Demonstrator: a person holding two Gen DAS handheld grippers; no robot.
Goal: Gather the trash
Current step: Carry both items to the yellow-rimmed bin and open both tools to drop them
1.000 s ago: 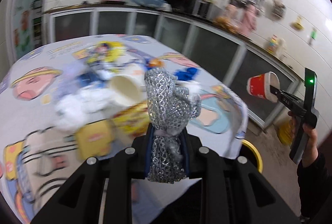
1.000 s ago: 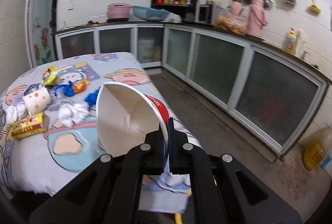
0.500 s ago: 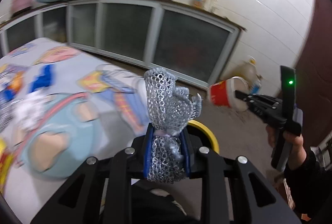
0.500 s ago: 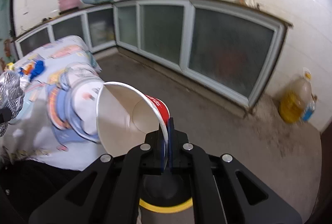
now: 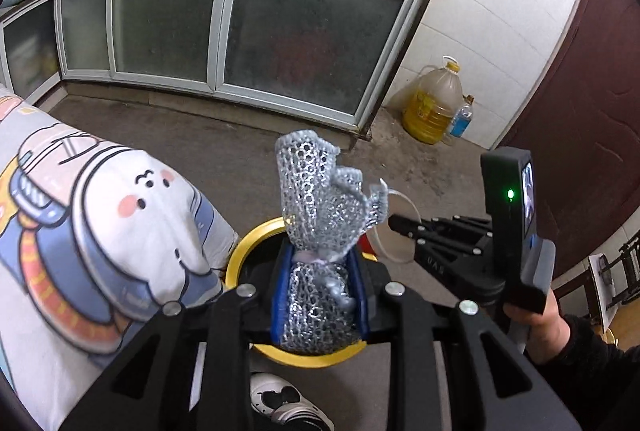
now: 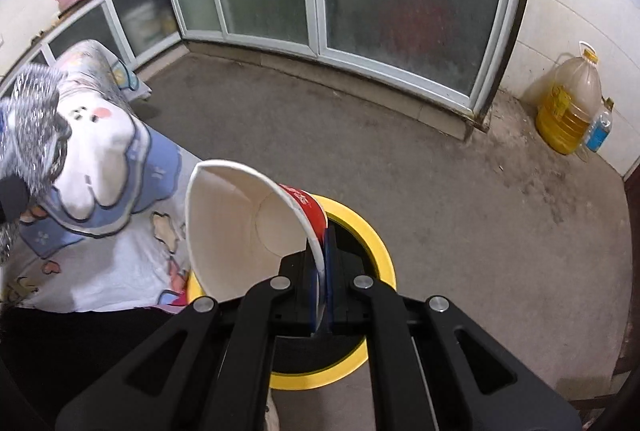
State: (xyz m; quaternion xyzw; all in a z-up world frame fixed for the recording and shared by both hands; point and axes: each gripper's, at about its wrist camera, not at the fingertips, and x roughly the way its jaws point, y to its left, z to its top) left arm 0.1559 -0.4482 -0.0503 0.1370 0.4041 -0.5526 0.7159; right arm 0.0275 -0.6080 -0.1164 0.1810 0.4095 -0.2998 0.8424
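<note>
My left gripper (image 5: 318, 263) is shut on a crumpled silver mesh wrapper (image 5: 320, 199) and holds it above the yellow-rimmed trash bin (image 5: 240, 251) on the floor. My right gripper (image 6: 320, 255) is shut on the rim of a red and white paper cup (image 6: 240, 231), also held over the bin (image 6: 376, 243). In the left wrist view the right gripper (image 5: 400, 225) reaches in from the right with the cup's rim (image 5: 394, 227) just behind the wrapper. The wrapper also shows at the left edge of the right wrist view (image 6: 28, 127).
The table with a cartoon cloth (image 5: 80, 231) stands to the left of the bin. Glass-fronted cabinets (image 5: 280, 31) run along the back. A yellow oil jug (image 5: 434, 107) and a small bottle (image 5: 460, 119) stand by the wall. My shoe (image 5: 280, 399) is near the bin.
Both grippers have swung away from the table and down toward the bin, each still holding its item. The bin is now directly below them.
</note>
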